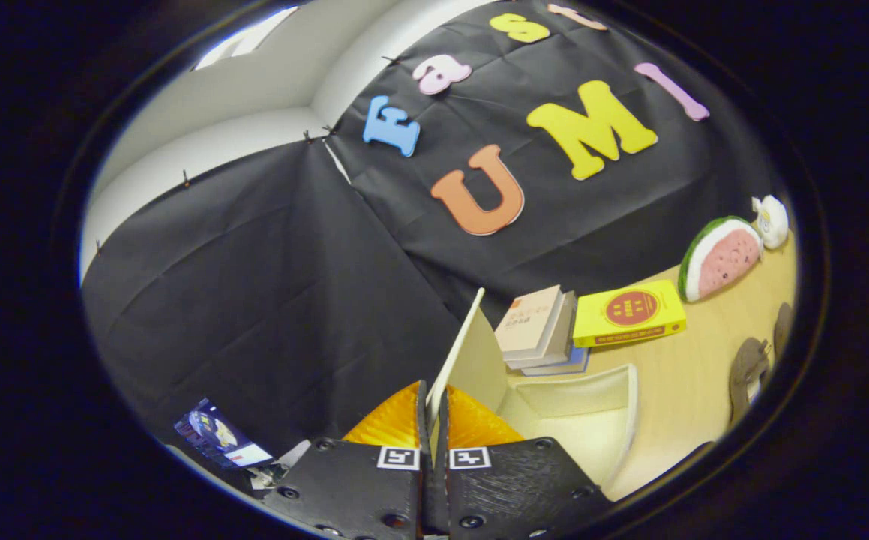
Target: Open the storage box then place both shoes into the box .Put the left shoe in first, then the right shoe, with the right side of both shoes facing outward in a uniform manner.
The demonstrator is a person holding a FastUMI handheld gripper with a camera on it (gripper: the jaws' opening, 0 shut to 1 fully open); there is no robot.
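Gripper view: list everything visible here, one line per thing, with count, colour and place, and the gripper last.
Storage box: one, cream, open, on the table just ahead of the fingers.
Lid: one, cream, raised upright, its edge pinched between the fingers.
Books: a small stack, pale covers, beyond the box.
Yellow box: one, yellow with a red circle, beside the books.
Watermelon toy: one, green and pink, against the wall.
White toy: one, beside the watermelon.
Shoes: two, brown, on the table beyond the box.
Table: one, light wood.
Gripper: one, fingers shut on the lid.
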